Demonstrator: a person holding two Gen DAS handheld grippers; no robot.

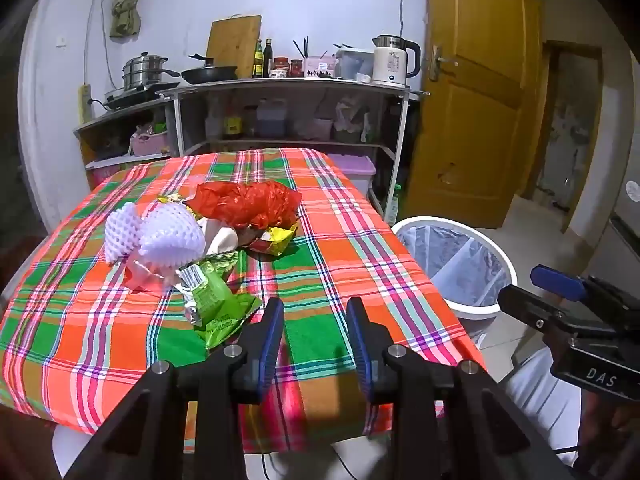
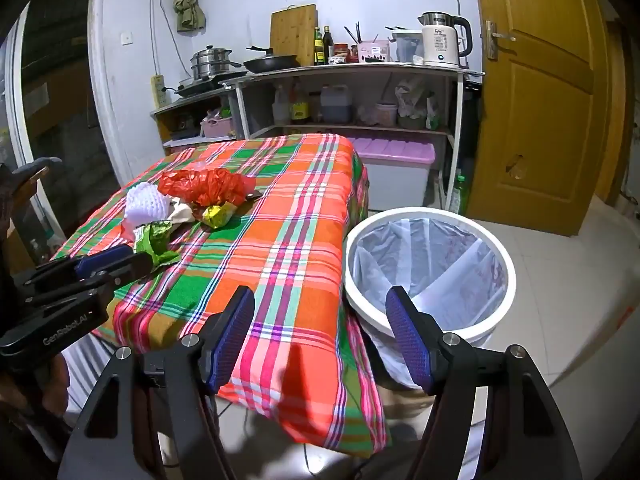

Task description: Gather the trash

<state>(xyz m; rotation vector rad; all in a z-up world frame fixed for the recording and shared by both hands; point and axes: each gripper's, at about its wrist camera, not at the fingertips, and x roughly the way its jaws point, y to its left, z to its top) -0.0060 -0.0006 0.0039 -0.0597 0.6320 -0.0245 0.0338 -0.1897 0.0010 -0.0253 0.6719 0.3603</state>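
Trash pile (image 1: 200, 236) sits on the plaid-covered surface (image 1: 340, 240), ahead and to the left of the left gripper (image 1: 315, 316), whose fingers are partly parted with nothing between them, only cloth below. Closest to those fingers is a green wrapper (image 1: 218, 300), just off the left fingertip but not touching. Beyond it come two white foam nets (image 1: 160, 236), then a crumpled red plastic bag (image 1: 248, 202) with a yellow wrapper (image 1: 280, 238) tucked at its edge. Nothing blocks the way to the green wrapper.

Right gripper (image 2: 320, 320) has its fingers spread wide and empty, tilted down over the near corner of the surface. Its right finger (image 2: 408, 336) lines up in front of the white trash bin (image 2: 430, 264), which is lined with a clear bag and stands on the floor right against the hanging cloth. One bin, one pile.

Further back there's a shelf unit (image 2: 348, 92) with a kettle (image 2: 444, 42), pans and bottles, and a yellow door (image 2: 540, 92).
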